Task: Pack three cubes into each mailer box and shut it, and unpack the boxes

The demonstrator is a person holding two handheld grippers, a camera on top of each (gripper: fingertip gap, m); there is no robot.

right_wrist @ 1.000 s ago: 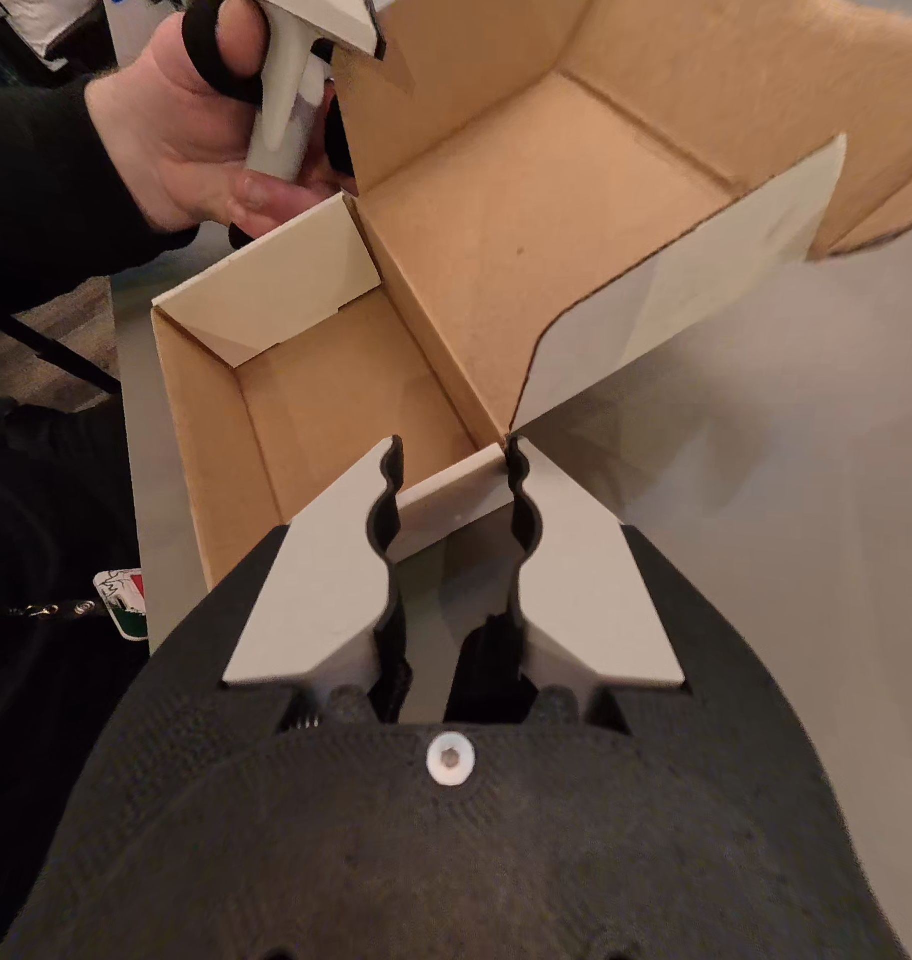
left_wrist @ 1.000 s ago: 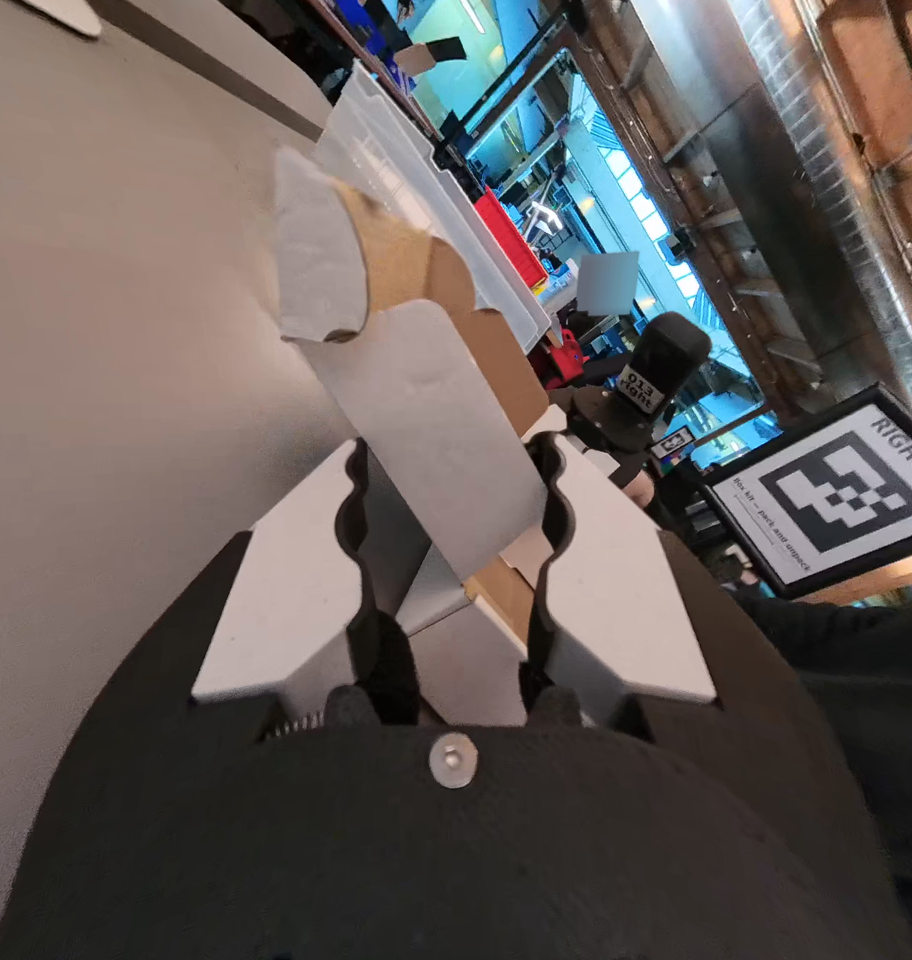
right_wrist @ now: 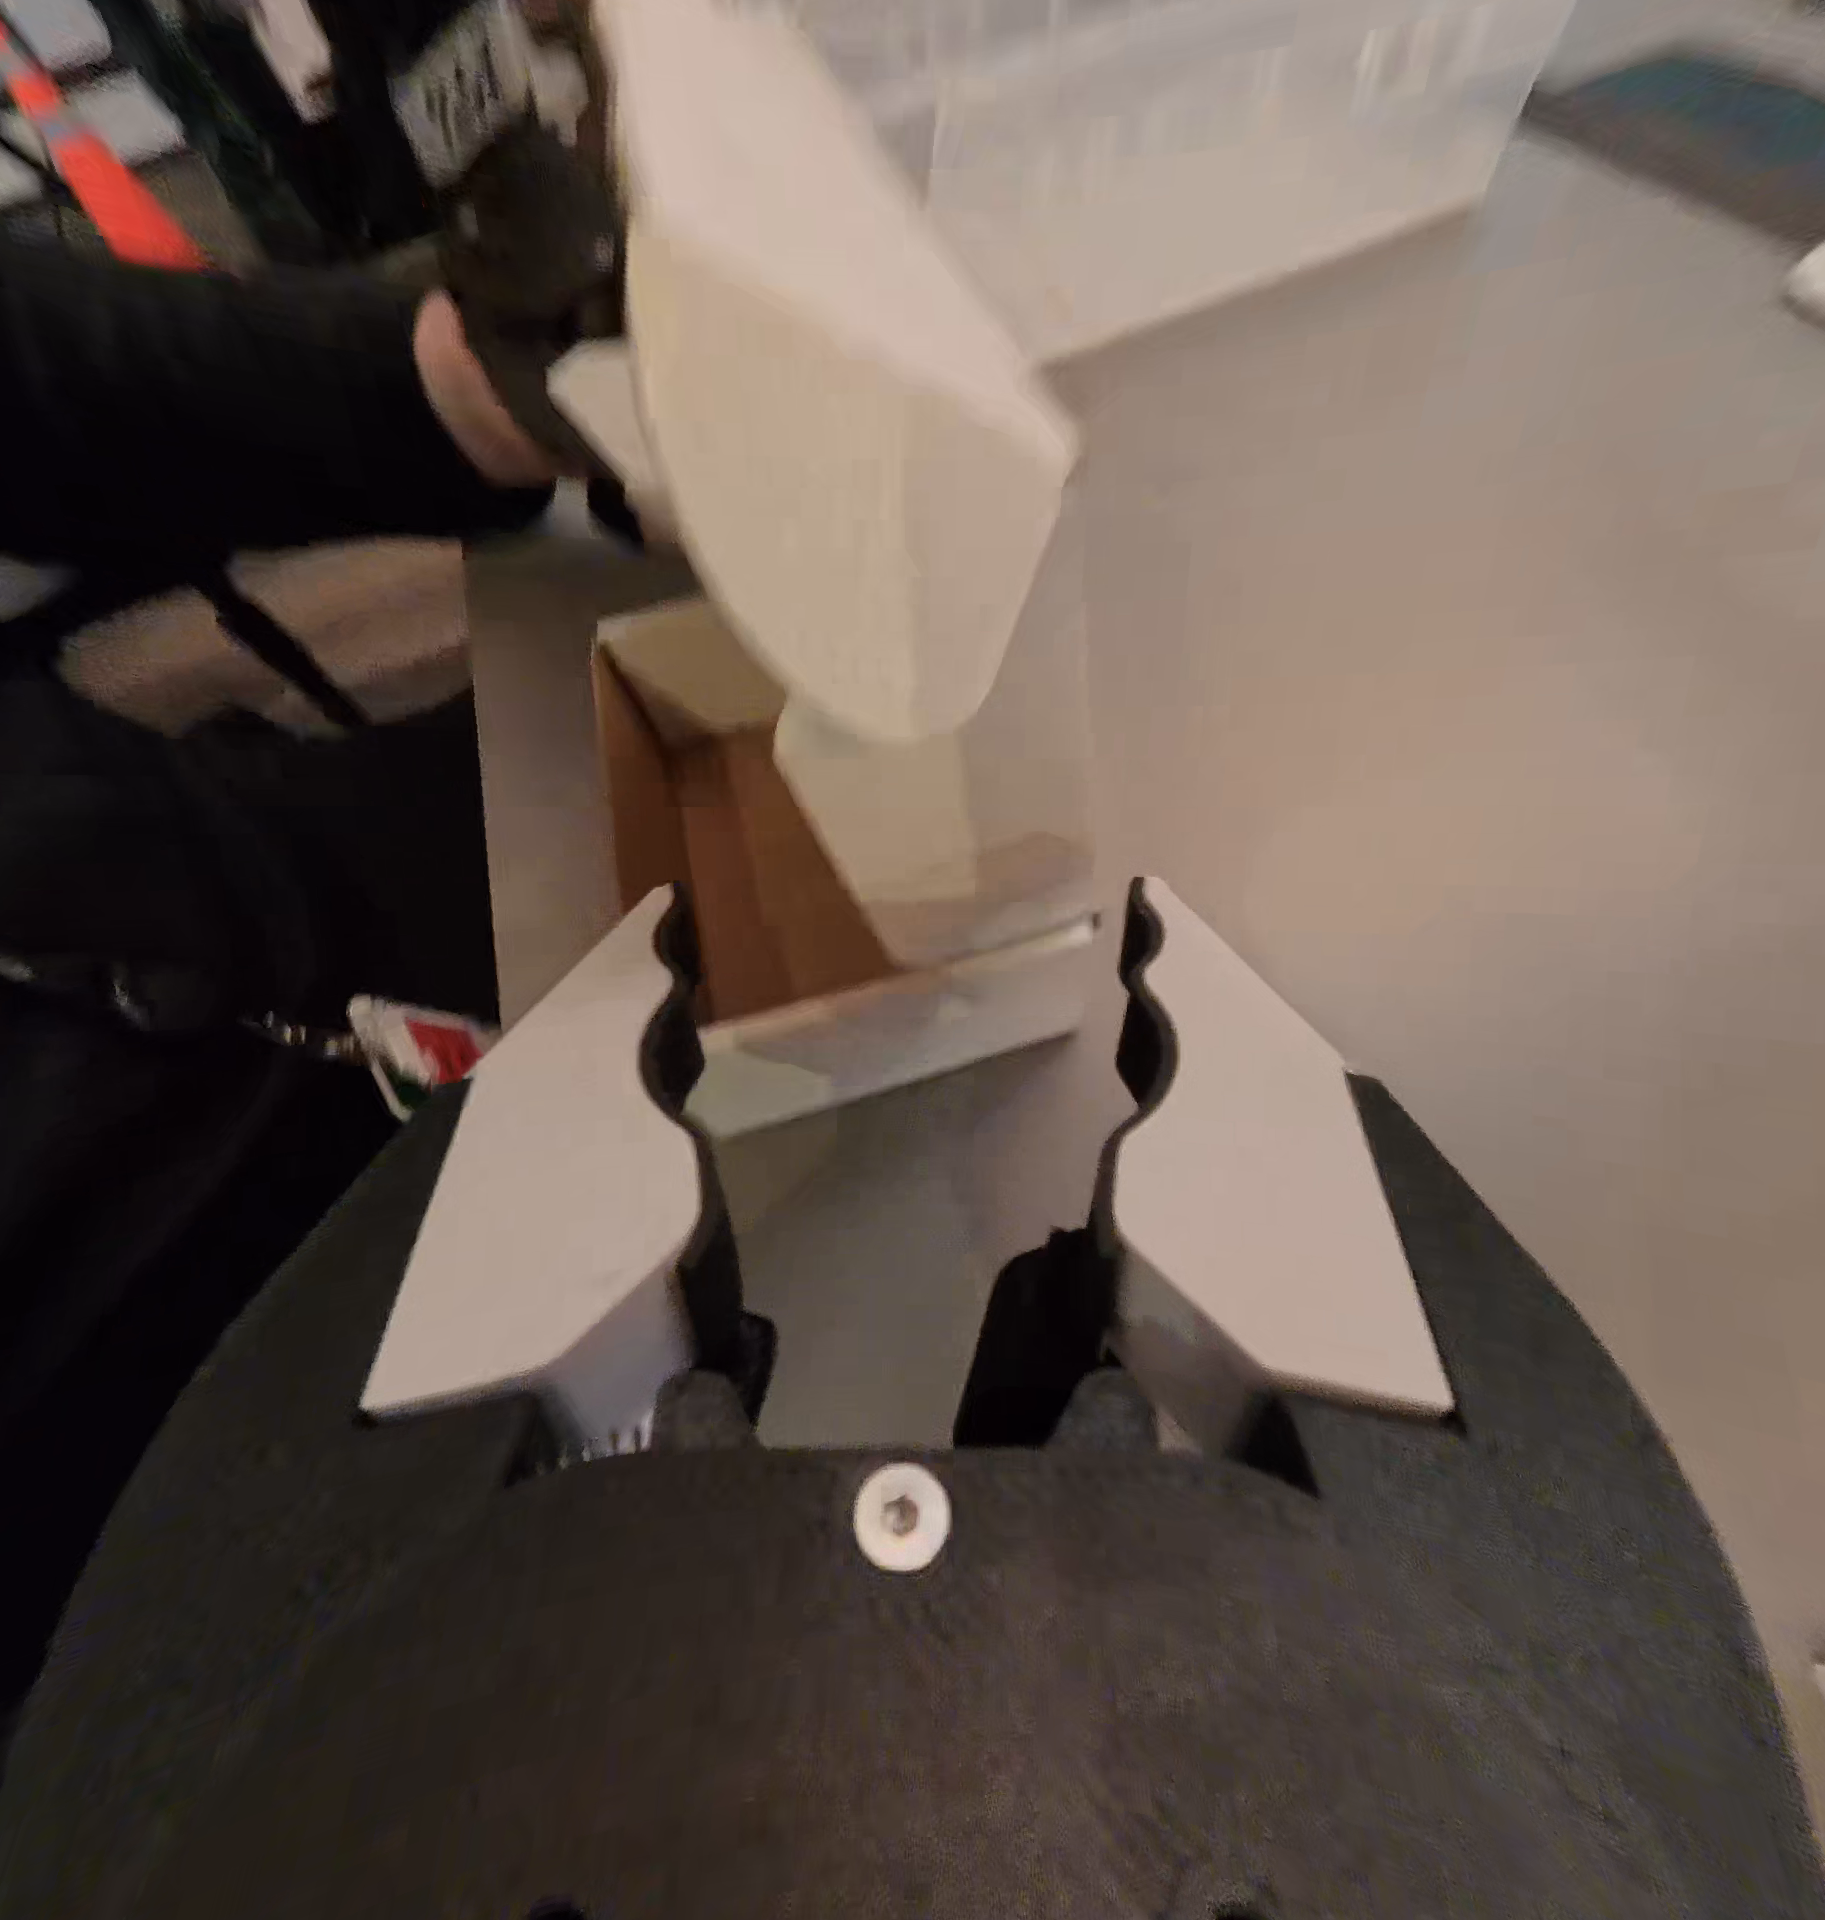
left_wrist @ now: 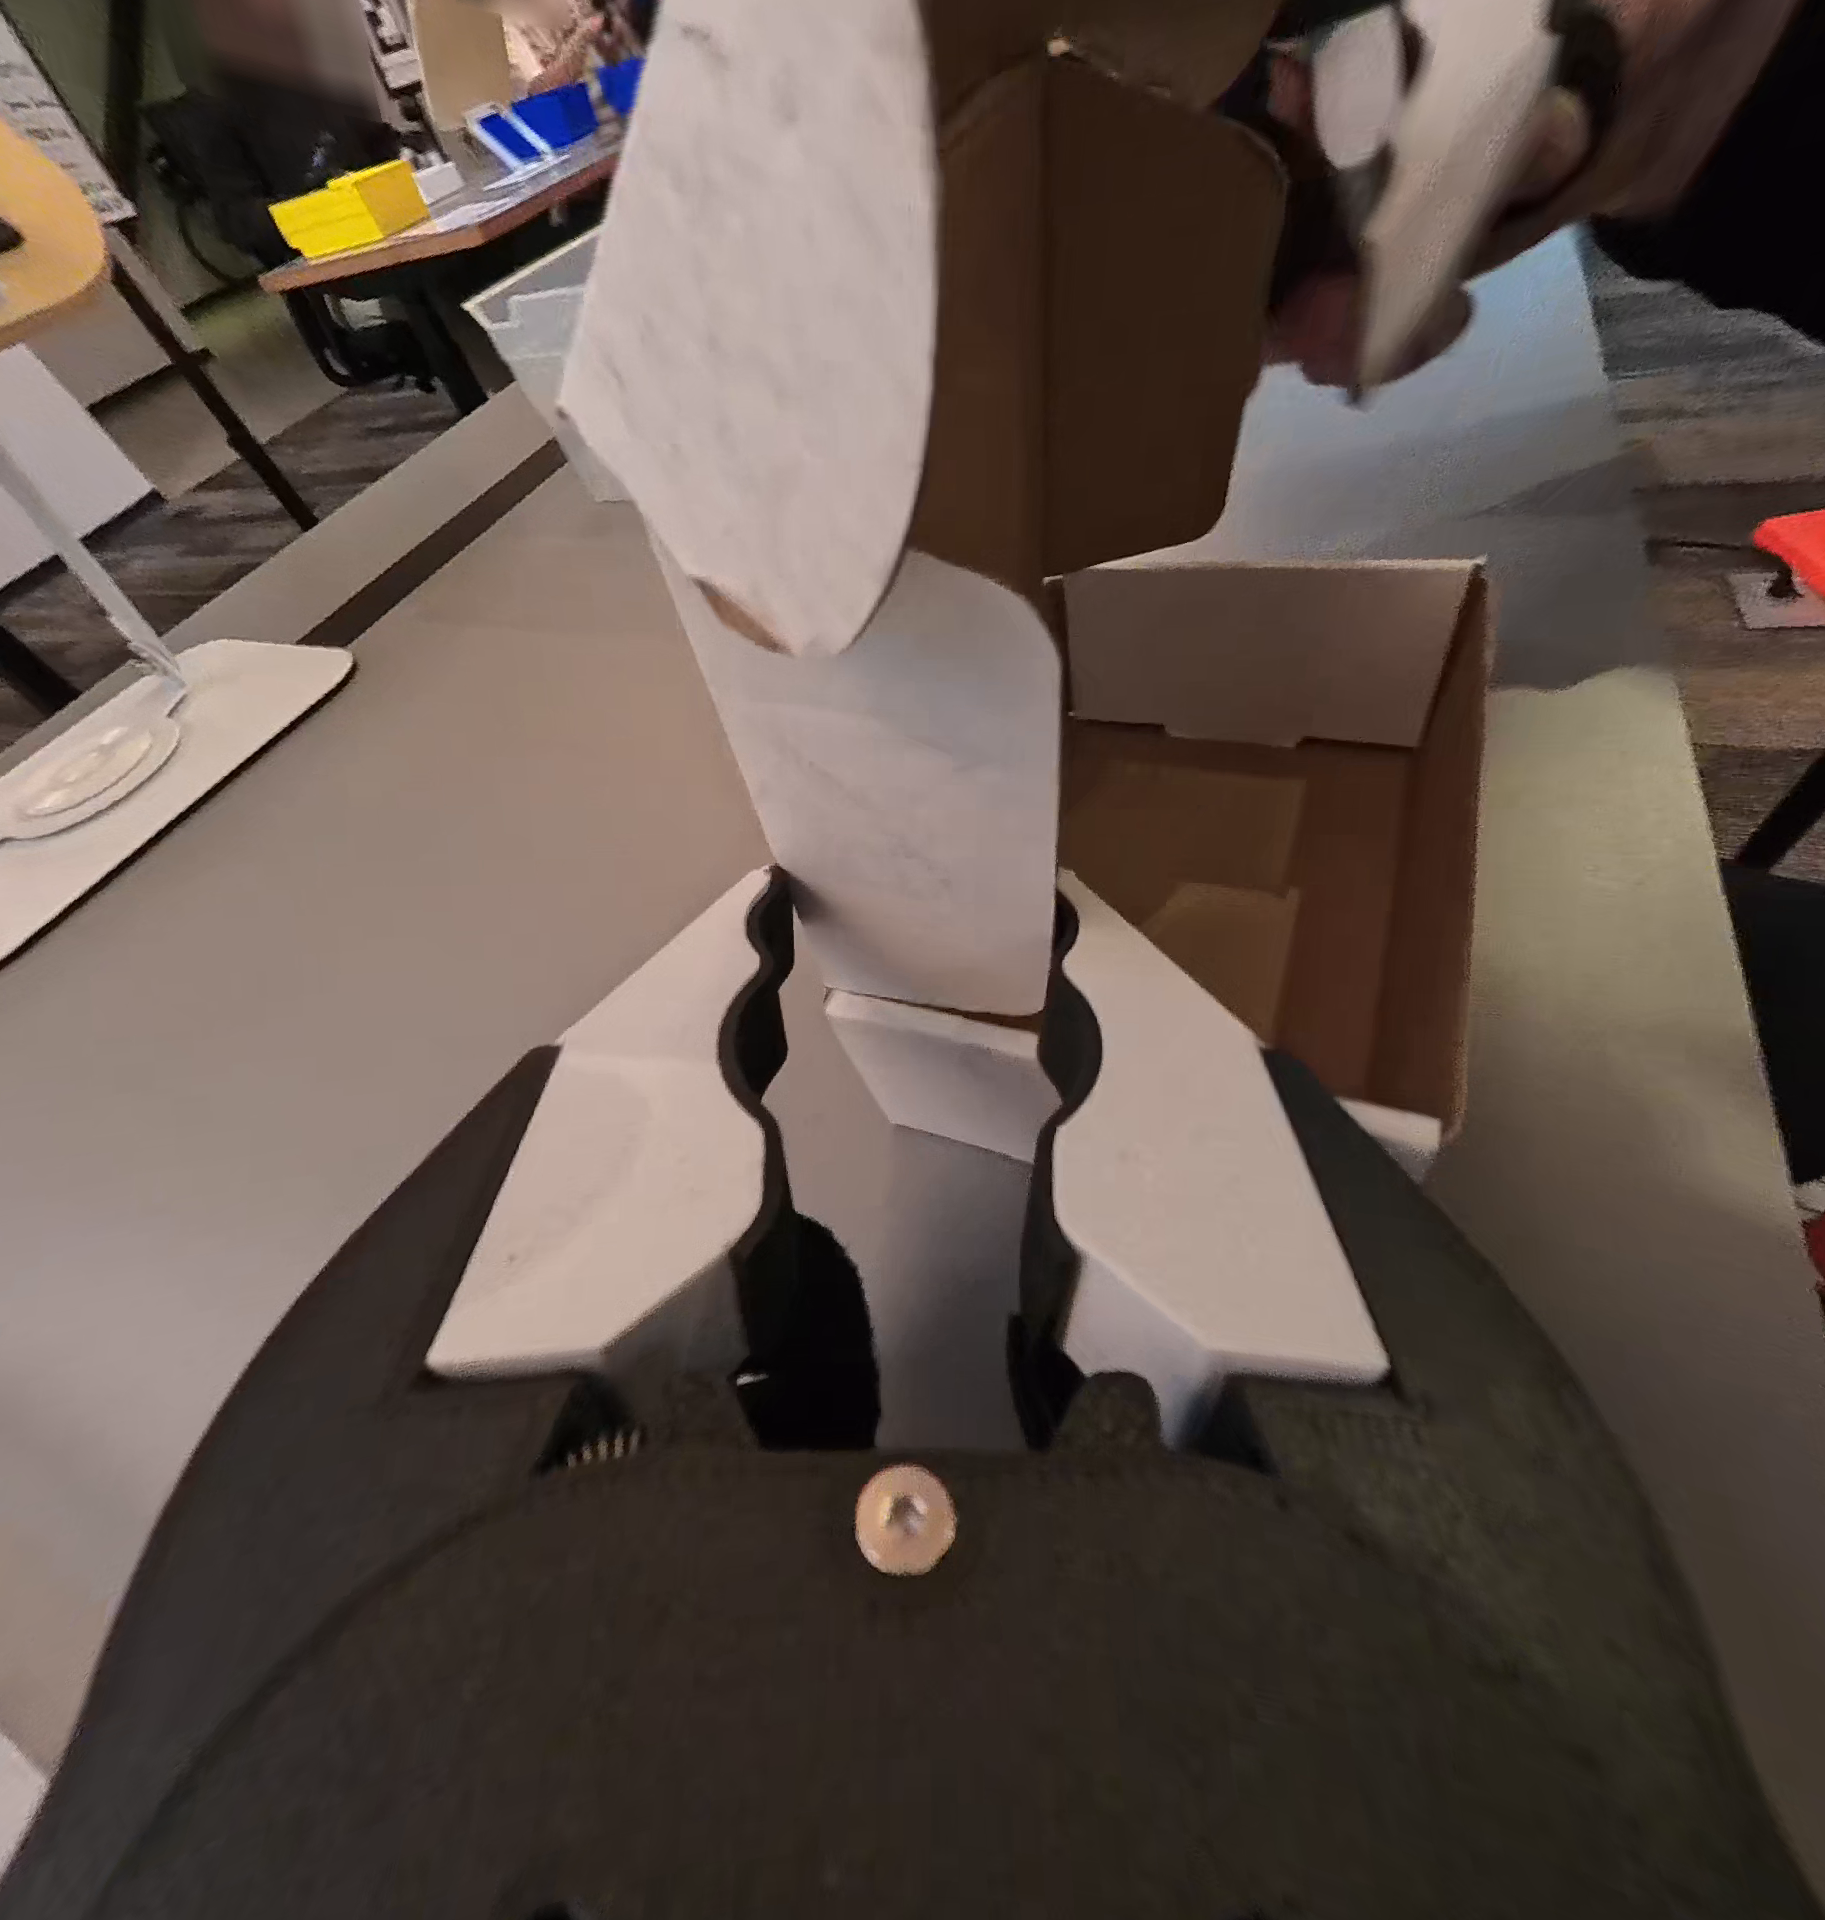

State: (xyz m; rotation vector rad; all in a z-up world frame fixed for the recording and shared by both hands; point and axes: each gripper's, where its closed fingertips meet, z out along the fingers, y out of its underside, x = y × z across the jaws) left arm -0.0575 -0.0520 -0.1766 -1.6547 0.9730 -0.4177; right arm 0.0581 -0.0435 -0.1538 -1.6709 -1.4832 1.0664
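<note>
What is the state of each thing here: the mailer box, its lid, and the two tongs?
Mailer box: open, standing on the table, no cubes visible inside.
Lid: raised upright, its side flap hanging between the left fingers.
Left tongs: open around the lid flap, not clamped.
Right tongs: open, empty, facing the box.

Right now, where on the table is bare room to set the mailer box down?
Bare grey table lies left of the mailer box, up to the white stand base. In the right wrist view, another open stretch runs right of the box to the clear bin. It is crowded around the box's raised lid.
</note>
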